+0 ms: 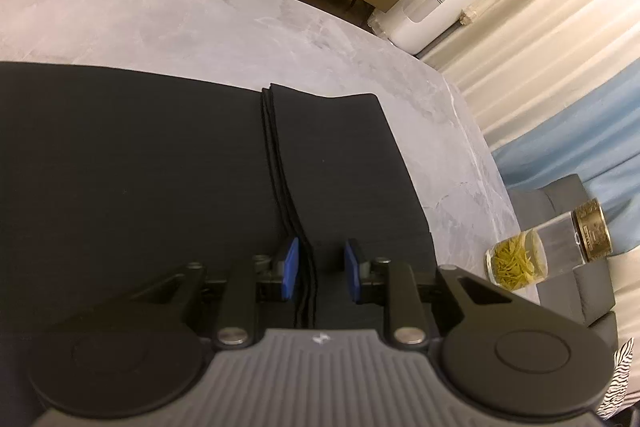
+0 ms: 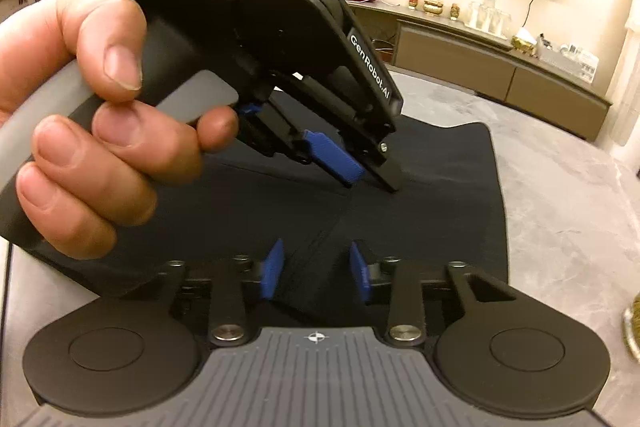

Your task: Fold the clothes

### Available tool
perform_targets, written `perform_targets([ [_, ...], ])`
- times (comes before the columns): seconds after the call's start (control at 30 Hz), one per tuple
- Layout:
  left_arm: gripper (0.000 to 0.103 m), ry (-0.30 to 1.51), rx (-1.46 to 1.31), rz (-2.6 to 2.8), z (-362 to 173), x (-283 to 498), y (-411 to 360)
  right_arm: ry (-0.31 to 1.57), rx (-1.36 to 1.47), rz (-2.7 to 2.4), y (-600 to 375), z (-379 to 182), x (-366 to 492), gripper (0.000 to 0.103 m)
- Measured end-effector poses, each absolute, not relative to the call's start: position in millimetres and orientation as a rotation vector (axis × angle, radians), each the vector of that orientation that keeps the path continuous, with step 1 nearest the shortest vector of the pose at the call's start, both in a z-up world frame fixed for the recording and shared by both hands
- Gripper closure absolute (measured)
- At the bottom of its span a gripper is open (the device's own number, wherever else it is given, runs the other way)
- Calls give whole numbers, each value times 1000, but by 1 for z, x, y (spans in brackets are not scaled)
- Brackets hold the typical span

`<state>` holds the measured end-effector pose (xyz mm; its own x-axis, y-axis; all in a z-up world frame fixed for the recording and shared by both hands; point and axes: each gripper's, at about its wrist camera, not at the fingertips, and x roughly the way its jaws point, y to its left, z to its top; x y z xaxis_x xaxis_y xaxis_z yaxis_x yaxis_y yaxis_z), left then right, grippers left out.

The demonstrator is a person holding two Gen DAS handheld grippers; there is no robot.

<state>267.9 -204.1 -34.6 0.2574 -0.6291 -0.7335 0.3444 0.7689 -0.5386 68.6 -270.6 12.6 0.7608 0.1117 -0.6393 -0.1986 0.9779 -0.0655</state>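
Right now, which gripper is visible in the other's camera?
The left gripper, gripped by a hand, shows in the right wrist view; the right gripper is absent from the left view.

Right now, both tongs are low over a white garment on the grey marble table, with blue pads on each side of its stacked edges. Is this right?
Not quite: the garment is black, not white, as the left wrist view shows. The rest holds: the left tongs and right tongs are low over it on the grey marble table, blue pads flanking its stacked edges.

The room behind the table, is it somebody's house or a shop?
Probably a home living room: a long low cabinet with ornaments, pale curtains, and a grey sofa beside the marble-look table.
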Motion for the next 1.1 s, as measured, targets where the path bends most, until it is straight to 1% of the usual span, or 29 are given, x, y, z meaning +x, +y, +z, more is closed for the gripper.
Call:
perform_targets([
  [0.03, 80, 1134, -290, -670, -34, 268, -204, 686, -140, 160, -271, 13, 70, 85],
  [0.07, 81, 1136, -293, -670, -34, 269, -204, 685, -152, 148, -271, 13, 70, 93],
  [0.2, 82, 1126, -298, -675, -31, 269, -200, 662, -172, 112, -272, 14, 64, 96],
  [0.23, 77, 1120, -304, -666, -30, 268, -197, 648, -177, 102, -271, 15, 61, 96],
  [0.27, 70, 1112, -311, -654, -29, 267, -195, 632, -177, 95, -270, 18, 59, 96],
  [0.3, 53, 1105, -319, -641, -28, 266, -192, 617, -171, 93, -271, 23, 57, 96],
  [0.33, 41, 1094, -323, -634, -27, 265, -190, 603, -165, 92, -271, 27, 55, 96],
  [0.4, 39, 1089, -313, -652, -27, 263, -194, 583, -157, 98, -270, 33, 49, 96],
  [0.47, 41, 1087, -300, -675, -27, 261, -199, 576, -151, 111, -268, 36, 45, 96],
  [0.5, 61, 1086, -293, -686, -27, 260, -202, 575, -149, 117, -269, 37, 45, 96],
  [0.53, 89, 1081, -275, -688, -26, 258, -205, 574, -149, 122, -270, 36, 46, 96],
  [0.6, 93, 1039, -241, -665, -20, 252, -205, 570, -149, 132, -267, 36, 43, 96],
  [0.77, 94, 954, -236, -580, 0, 227, -166, 546, -116, 219, -262, 40, 37, 96],
  [0.93, 94, 997, -190, -488, -19, 222, -132, 589, -166, 288, -223, 30, 38, 96],
  [1.1, 93, 988, -150, -491, -20, 224, -133, 627, -185, 295, -206, 18, 37, 94],
])
